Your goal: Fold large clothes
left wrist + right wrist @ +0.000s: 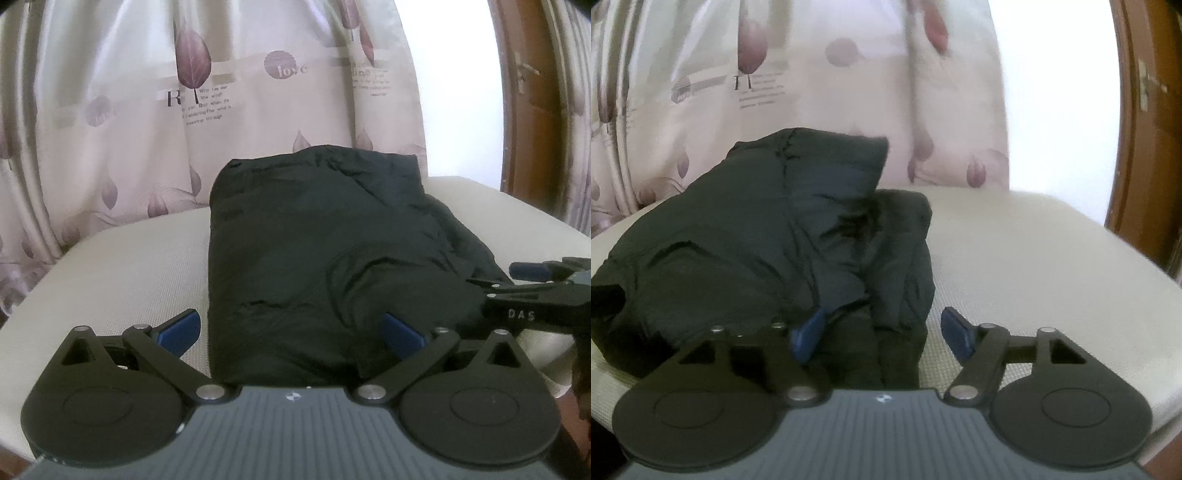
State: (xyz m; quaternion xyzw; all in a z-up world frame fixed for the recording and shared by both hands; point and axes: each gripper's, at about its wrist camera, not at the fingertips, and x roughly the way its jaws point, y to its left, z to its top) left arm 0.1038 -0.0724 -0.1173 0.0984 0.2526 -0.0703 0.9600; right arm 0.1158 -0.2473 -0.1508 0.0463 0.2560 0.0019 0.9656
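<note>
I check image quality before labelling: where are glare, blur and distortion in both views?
Left wrist: window blown out white, straight edges bowed by fisheye, black garment nearly without detail. Right wrist: curtain softer, print unreadable, same white glare at the upper right.

Folded jacket (317, 266) on cushion (110, 288); curtain (147, 110) behind; door (535, 110) right of curtain.

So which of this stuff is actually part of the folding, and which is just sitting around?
Part of the job:
- black jacket, bundled on the cushion
- left gripper, open at the jacket's near edge
- right gripper, open at the jacket's near edge
- cream cushion, the folding surface

Just there:
- leaf-print curtain behind
- wooden door frame at the right
</note>
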